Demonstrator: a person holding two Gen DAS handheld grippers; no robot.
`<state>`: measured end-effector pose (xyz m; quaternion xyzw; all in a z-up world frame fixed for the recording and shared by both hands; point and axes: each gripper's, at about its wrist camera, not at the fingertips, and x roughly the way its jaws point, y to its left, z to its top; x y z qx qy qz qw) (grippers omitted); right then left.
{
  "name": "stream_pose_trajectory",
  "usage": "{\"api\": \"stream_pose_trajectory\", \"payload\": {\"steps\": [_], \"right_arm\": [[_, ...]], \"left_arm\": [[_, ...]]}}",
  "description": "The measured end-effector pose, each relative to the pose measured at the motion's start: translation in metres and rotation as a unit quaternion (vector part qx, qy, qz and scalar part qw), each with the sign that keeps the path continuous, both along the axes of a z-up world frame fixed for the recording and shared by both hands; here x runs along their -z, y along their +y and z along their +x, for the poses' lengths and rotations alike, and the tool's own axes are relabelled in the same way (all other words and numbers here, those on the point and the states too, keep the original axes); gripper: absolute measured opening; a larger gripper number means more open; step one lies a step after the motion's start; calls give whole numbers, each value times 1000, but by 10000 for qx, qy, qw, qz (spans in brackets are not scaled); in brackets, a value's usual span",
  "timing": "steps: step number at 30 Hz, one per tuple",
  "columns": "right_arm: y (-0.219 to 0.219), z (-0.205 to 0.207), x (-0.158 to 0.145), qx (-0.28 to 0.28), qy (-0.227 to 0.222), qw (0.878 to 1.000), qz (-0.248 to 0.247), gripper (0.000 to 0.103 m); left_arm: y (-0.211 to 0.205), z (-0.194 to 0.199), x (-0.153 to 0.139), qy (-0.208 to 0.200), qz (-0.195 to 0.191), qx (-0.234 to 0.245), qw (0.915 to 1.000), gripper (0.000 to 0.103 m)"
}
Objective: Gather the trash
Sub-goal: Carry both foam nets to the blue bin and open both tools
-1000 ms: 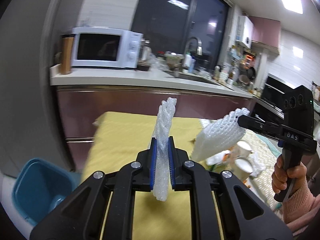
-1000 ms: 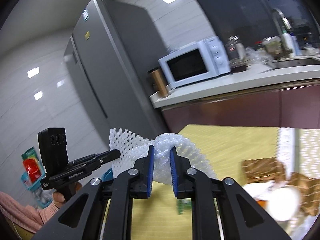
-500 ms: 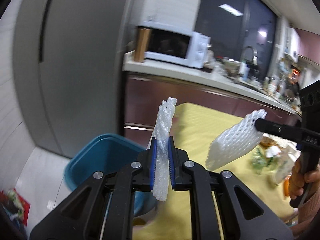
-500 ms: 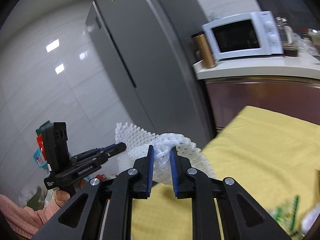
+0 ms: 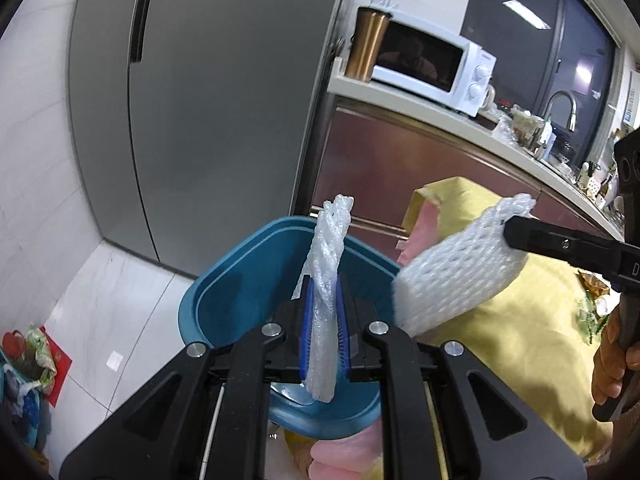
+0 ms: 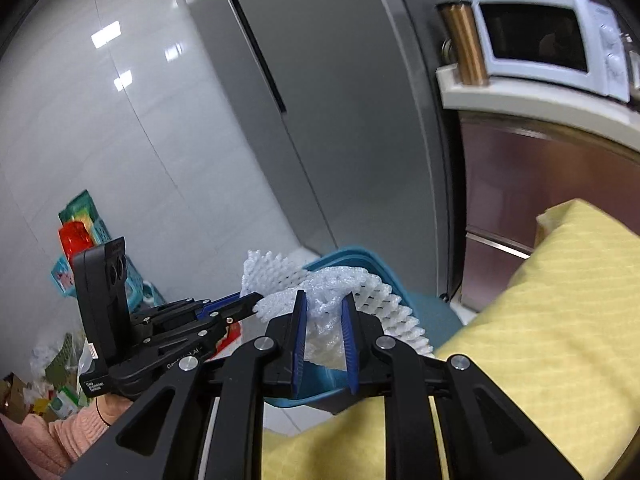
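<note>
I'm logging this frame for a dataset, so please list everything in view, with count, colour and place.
bin: 1, blue, on the floor by the table corner, under both claws
foam net: 1, white, in the right claw
bubble wrap: 1, clear white, in the left claw
tablecloth: 1, yellow, over the table right of the bin
fridge: 1, grey, behind the bin
microwave: 1, white, on the counter
tumbler: 1, copper, left of the microwave
faucet: 1, metal, far down the counter
bags: several, mixed colours, on the floor at left
left claw: black with blue pads, shut
right claw: black with blue pads, shut
</note>
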<state>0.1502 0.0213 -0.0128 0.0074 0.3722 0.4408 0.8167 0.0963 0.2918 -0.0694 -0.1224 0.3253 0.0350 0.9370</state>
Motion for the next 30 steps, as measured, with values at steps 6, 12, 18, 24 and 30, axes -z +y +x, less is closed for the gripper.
{"api": "stream_pose_trajectory", "payload": {"steps": [6, 12, 18, 24, 30], "right_arm": [[36, 6, 21, -108, 73, 9986, -516, 17], [51, 16, 41, -24, 234, 9957, -895, 29], [54, 20, 48, 43, 348, 9944, -999, 36], [51, 26, 50, 20, 485, 9947, -912, 47], [47, 25, 48, -21, 472, 9956, -813, 47]], "left_arm": [[-1, 16, 21, 247, -60, -90, 9996, 12], [0, 25, 34, 387, -49, -137, 9991, 15], [0, 34, 45, 526, -64, -207, 9984, 19], [-6, 32, 41, 433, 1, -255, 9987, 21], [-6, 25, 36, 351, 2, -273, 9990, 23]]}}
